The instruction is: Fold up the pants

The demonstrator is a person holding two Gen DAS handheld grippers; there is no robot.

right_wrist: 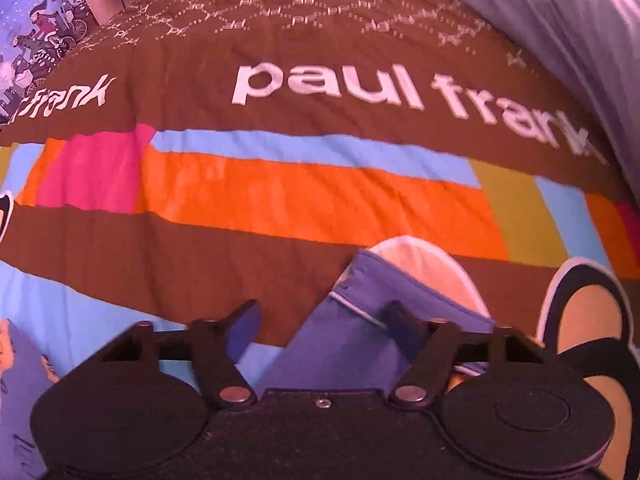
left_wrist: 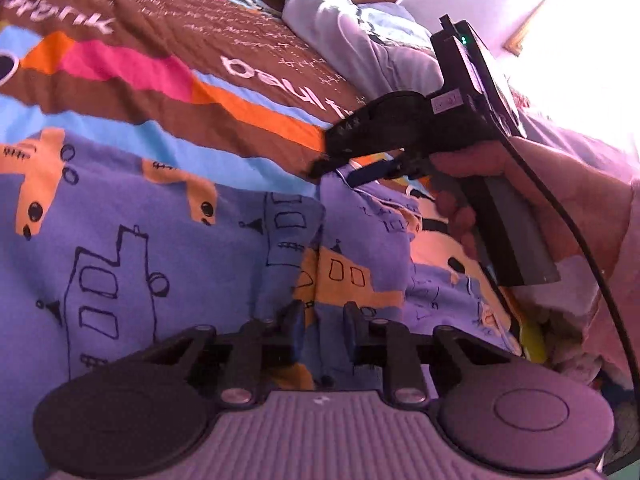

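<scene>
Pants (left_wrist: 132,248), purple with orange patches and black line drawings, spread across the lower left and centre of the left wrist view on a striped bedspread (left_wrist: 224,92). Left gripper (left_wrist: 320,334), bottom centre, jaws narrow with a fold of the pants between them; looks pinched, though contact at the fingertips is hard to confirm. Right gripper (left_wrist: 340,168), centre right of that view, sits over the far pants edge. In the right wrist view the right gripper (right_wrist: 326,320) is wide, purple cloth with white piping lying between the jaws, not clamped. Step in hand: getting both grips for a fold. Next: right jaws must close on that edge, then both lift together, keeping the cloth even.
</scene>
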